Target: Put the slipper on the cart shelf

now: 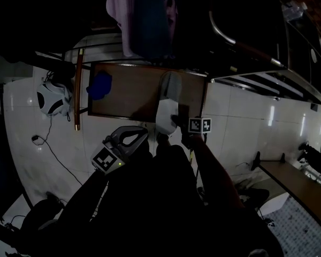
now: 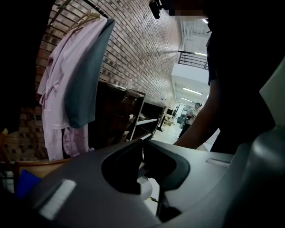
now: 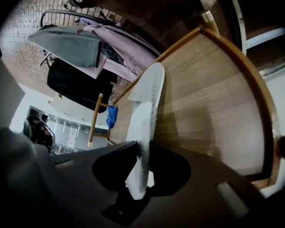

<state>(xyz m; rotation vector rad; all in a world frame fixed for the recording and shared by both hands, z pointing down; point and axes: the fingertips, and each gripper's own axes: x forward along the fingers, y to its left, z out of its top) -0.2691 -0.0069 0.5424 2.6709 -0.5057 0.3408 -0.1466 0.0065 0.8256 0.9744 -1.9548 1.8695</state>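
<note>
We're looking down in dim light at the cart shelf [image 1: 125,100], a wooden board with a raised rim, and the slipper [image 1: 168,98] is over its right part. Its grey toe points to the far side and its white heel end sticks out past the near edge. The right gripper [image 3: 143,148] has that heel end pinched, jaws pressed onto the white textured edge from both sides, and the rest of the slipper runs away from them across the wood grain. From here we can't tell whether the toe is resting on the board or just above it. The left gripper [image 2: 142,146] hangs near and to the left, well apart from the slipper, with its jaws pressed together and nothing caught between them. On the left part of the shelf there's a blue object [image 1: 100,85], well clear of the slipper. Beyond the far edge a pink robe [image 2: 57,89] and a grey garment [image 2: 85,75] hang on a rail in front of a brick wall [image 2: 137,42], and pale floor tiles [image 1: 246,116] spread out to the right of the cart.
</note>
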